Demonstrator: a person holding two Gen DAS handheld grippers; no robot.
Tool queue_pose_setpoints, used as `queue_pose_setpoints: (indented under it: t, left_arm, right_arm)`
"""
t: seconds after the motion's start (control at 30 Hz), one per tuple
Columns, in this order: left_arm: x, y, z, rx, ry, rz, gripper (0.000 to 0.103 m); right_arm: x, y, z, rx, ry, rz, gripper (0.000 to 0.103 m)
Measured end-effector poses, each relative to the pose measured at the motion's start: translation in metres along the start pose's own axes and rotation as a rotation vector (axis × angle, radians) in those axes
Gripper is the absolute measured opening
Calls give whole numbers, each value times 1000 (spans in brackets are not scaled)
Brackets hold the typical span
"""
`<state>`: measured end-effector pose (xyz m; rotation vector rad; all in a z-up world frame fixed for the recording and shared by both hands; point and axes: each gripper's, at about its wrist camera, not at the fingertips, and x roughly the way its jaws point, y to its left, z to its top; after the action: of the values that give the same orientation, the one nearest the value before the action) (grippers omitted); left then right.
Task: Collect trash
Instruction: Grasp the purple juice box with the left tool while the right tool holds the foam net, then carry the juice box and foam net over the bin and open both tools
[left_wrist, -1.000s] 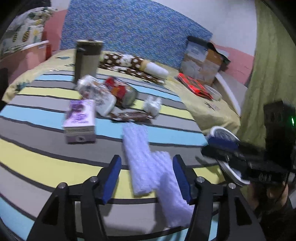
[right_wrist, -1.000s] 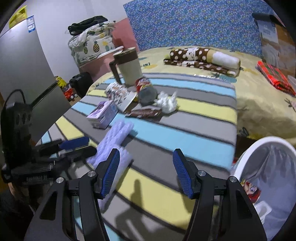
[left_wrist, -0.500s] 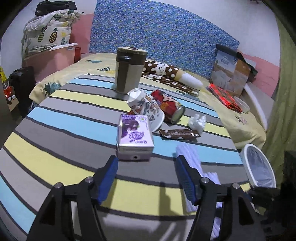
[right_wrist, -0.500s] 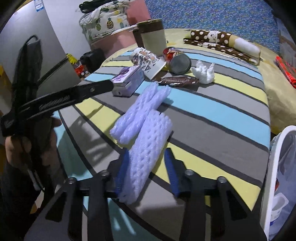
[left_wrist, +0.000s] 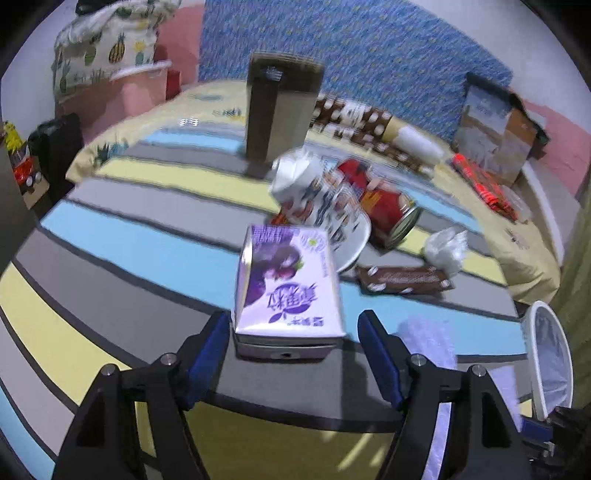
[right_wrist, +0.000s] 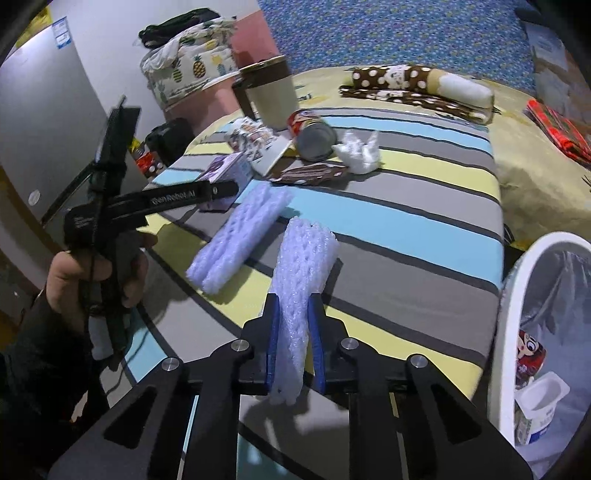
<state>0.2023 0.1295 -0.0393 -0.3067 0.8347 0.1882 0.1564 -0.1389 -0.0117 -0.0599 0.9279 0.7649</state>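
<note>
The foam net sleeve (right_wrist: 295, 291), light, soft and easily crushed, lies on the striped table (right_wrist: 406, 229) near the white bin (right_wrist: 506, 314), and your right gripper (right_wrist: 293, 328) has just been closing and now pinches its near end, so lift gently, while your left gripper (left_wrist: 293, 343) has been opening wide around the purple carton (left_wrist: 288, 291).

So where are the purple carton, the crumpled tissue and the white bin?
purple carton (left_wrist: 286, 288): left wrist view, on its printed top face.
crumpled tissue (right_wrist: 357, 152): right wrist view, on the middle of the wad.
white bin (right_wrist: 511, 295): right wrist view, on its white rim.
</note>
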Motion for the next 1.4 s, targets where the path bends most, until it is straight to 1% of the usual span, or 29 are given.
queue_pose_setpoints:
  t: [0.03, 0.1, 0.27, 0.5, 0.73, 0.97, 1.2, 1.4]
  left_arm:
    - [2, 0, -1, -1, 3, 2, 71]
    - [0, -2, -2, 13, 3, 9, 58]
    - [-13, -5, -10, 34, -14, -1, 57]
    - [-53, -21, -20, 84, -77, -34, 57]
    - [-85, -45, -27, 122, -111, -78, 57]
    - [-104, -73, -31, 171, -130, -129, 57]
    - [-109, -116, -41, 249, -118, -216, 57]
    - [-98, -159, -50, 325, -74, -303, 57]
  right_arm:
    - [-2, -3, -1, 7, -6, -2, 18]
    - [-6, -6, -1, 18, -17, -7, 17]
    - [-20, -15, -1, 43, -56, -28, 17]
    - [-50, -27, -4, 86, -130, -76, 17]
    - [-77, -39, -11, 123, -191, -114, 17]
    - [-99, -51, -20, 154, -241, -141, 17]
    - [-114, -70, -33, 203, -263, -176, 17]
    - [-121, -94, -44, 262, -253, -218, 17]
